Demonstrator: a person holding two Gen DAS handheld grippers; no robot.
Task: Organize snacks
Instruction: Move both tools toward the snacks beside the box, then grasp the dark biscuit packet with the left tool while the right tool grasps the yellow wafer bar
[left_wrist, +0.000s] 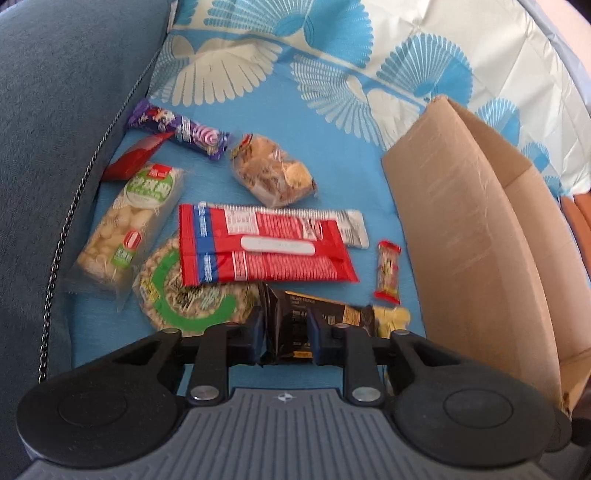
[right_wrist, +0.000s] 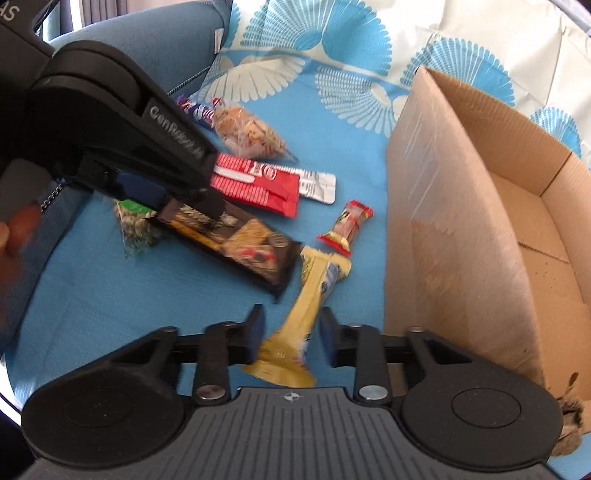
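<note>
At far right on the bedsheet (left_wrist: 332, 122), the cardboard box (right_wrist: 461, 229) stands empty. Left gripper (left_wrist: 284, 338) fingers clamp the black packet (right_wrist: 236, 243), marked "BLACK TRUFFLE"; right gripper (right_wrist: 291, 332) fingers sit apart around the yellow packet (right_wrist: 306, 314). Next, probably: clamp, lift both boxward.

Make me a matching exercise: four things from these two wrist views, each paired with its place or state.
Things
1. black snack packet
2. yellow snack packet
3. brown cardboard box
4. small red-ended candy

Places or states
A. lying free on the blue cloth, near the box
B. between the fingers of the right gripper
C. open-topped, no snacks visible inside
D. between the fingers of the left gripper

Pairs: 1-D, 2-B, 3-C, 4-A
</note>
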